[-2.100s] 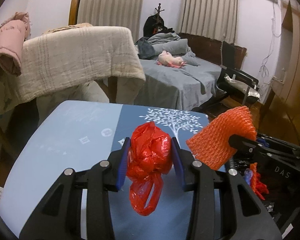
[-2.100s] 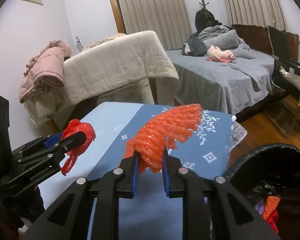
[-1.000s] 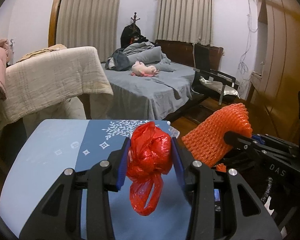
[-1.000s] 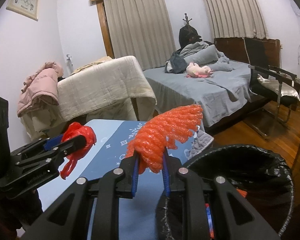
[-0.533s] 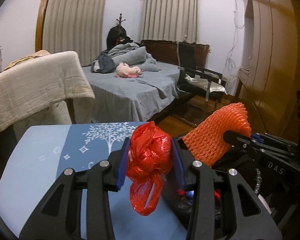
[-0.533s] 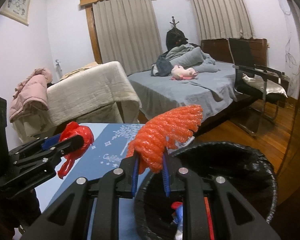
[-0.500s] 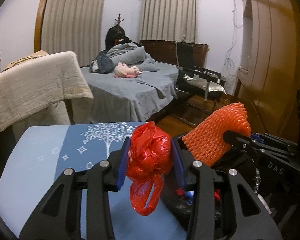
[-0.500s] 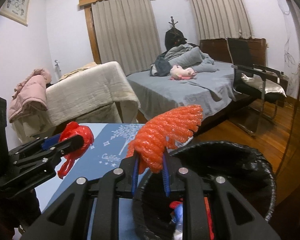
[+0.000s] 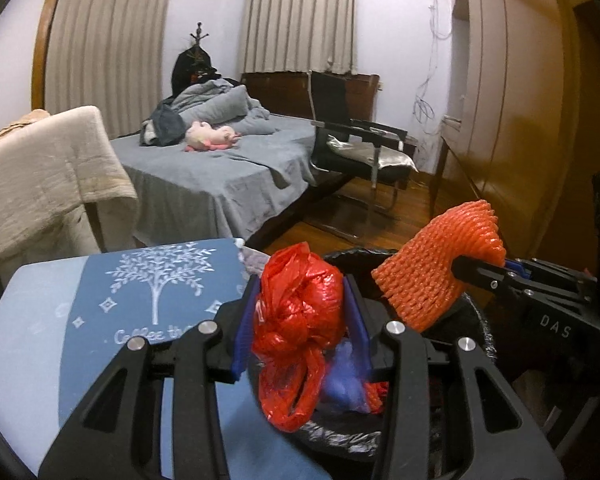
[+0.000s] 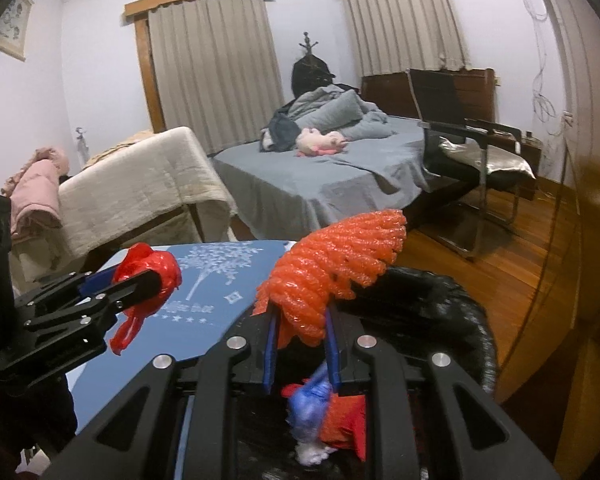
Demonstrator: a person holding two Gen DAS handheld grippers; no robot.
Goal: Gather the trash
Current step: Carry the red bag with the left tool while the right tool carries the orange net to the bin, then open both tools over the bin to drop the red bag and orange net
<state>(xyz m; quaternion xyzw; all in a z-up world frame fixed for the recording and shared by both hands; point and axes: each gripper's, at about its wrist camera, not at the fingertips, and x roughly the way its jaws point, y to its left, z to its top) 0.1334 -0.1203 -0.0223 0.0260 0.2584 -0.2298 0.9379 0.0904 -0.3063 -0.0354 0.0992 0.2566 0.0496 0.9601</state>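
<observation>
My left gripper (image 9: 300,320) is shut on a crumpled red plastic bag (image 9: 298,320), whose loose loop hangs below the blue pads. My right gripper (image 10: 300,344) is shut on an orange foam fruit net (image 10: 332,260) that fans out above its fingers. Both hang over the near rim of a bin lined with a black bag (image 10: 452,300), also seen under the left gripper (image 9: 340,440). Blue and red scraps (image 10: 320,412) lie inside the bin. In the left wrist view the orange net (image 9: 440,272) and right gripper are at the right; in the right wrist view the red bag (image 10: 148,272) is at the left.
A blue table (image 9: 100,320) with a white tree print stands left of the bin. Beyond it are a chair draped with a beige blanket (image 10: 140,192), a grey bed (image 10: 320,176) with a pink plush toy, a black chair (image 10: 480,152) and a wooden wardrobe (image 9: 540,120) at the right.
Both grippers have swung to the right, off the blue table and over the black-lined bin, each still holding its piece of trash. The bin's inside has come into view.
</observation>
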